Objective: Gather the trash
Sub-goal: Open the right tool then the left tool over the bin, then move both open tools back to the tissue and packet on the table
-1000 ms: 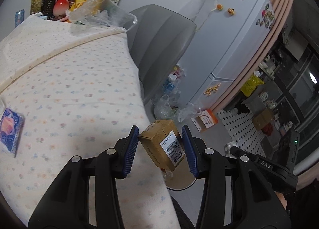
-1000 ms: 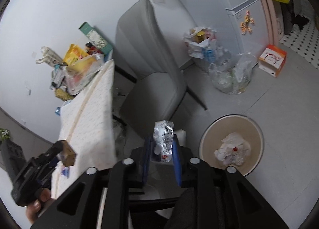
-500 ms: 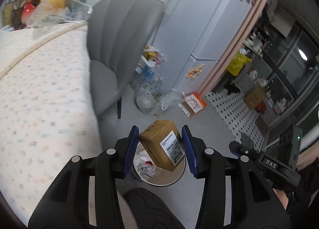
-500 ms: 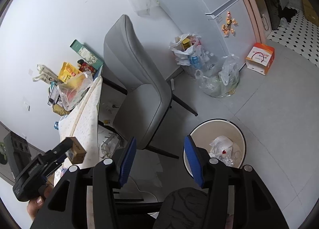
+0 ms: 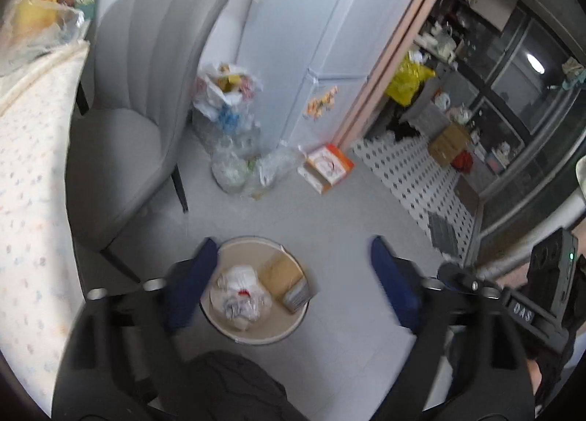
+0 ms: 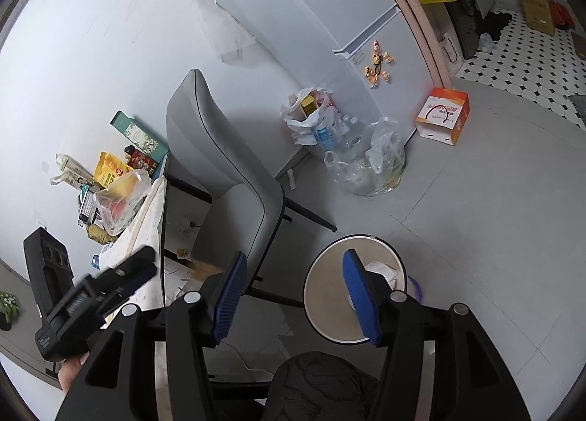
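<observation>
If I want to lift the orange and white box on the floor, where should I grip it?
Grip the orange and white box across its narrow thickness at the top edge, coming from above: it stands upright, its broad printed face probably too wide for the jaws.

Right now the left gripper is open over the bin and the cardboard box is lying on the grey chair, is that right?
Not quite. The left gripper is open over the bin, but the cardboard box lies inside the bin beside crumpled wrappers, not on the grey chair. The left wrist view shows it.

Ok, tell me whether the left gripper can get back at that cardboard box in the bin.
Probably yes: the left gripper hangs open above the bin, and the cardboard box lies uncovered beside crumpled wrappers.
</observation>
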`<state>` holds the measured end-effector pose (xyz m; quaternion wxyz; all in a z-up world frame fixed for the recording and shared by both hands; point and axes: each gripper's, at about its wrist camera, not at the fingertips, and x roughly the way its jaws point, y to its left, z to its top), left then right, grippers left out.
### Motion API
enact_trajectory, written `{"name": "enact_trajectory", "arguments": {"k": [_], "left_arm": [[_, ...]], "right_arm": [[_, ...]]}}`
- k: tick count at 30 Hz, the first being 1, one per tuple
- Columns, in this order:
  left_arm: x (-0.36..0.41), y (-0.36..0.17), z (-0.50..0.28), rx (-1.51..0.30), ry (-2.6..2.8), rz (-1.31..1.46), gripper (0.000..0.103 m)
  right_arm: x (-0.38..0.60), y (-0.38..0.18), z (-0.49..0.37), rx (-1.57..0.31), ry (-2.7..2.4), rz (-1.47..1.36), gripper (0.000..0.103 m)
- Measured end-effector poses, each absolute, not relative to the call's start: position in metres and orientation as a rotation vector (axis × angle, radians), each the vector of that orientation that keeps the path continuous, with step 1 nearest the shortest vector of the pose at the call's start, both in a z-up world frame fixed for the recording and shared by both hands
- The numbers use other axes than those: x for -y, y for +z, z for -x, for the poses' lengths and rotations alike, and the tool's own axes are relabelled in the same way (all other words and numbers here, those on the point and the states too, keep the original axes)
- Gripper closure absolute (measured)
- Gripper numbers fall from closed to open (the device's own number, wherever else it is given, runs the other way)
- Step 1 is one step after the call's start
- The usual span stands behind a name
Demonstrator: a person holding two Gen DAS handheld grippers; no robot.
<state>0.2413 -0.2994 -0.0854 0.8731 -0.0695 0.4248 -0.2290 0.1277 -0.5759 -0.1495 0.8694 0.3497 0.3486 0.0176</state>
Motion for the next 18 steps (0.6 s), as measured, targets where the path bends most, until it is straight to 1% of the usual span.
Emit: {"name": "enact_trajectory", "arguments": {"k": [4, 6, 8, 10, 11, 13, 18], "left_arm": [[0.288, -0.08, -0.239, -0.881, -0.465, 0.15, 0.008], [0.274, -0.076, -0.238, -0.868, -0.434, 0.156, 0.007], [0.259, -0.072, -0.236, -0.856, -0.406, 0.177, 0.006], [0.237, -0.068, -0.233, -0.844, -0.374, 0.209, 0.006], [0.228, -0.066, -0.233, -0.84, -0.363, 0.218, 0.006], [0.206, -0.06, -0.23, -0.824, -0.33, 0.236, 0.006], [0.153, -0.05, -0.218, -0.784, -0.24, 0.271, 0.006]], "right_arm": [[0.571, -0.15, -0.128, -0.729, 0.052, -0.73, 0.047], [0.566, -0.15, -0.13, -0.731, 0.065, -0.727, 0.046], [0.557, -0.149, -0.132, -0.736, 0.081, -0.718, 0.043], [0.547, -0.145, -0.135, -0.738, 0.1, -0.703, 0.036], [0.541, -0.143, -0.137, -0.738, 0.11, -0.695, 0.034], [0.529, -0.138, -0.139, -0.734, 0.131, -0.68, 0.026], [0.498, -0.125, -0.145, -0.728, 0.184, -0.645, 0.016]]}}
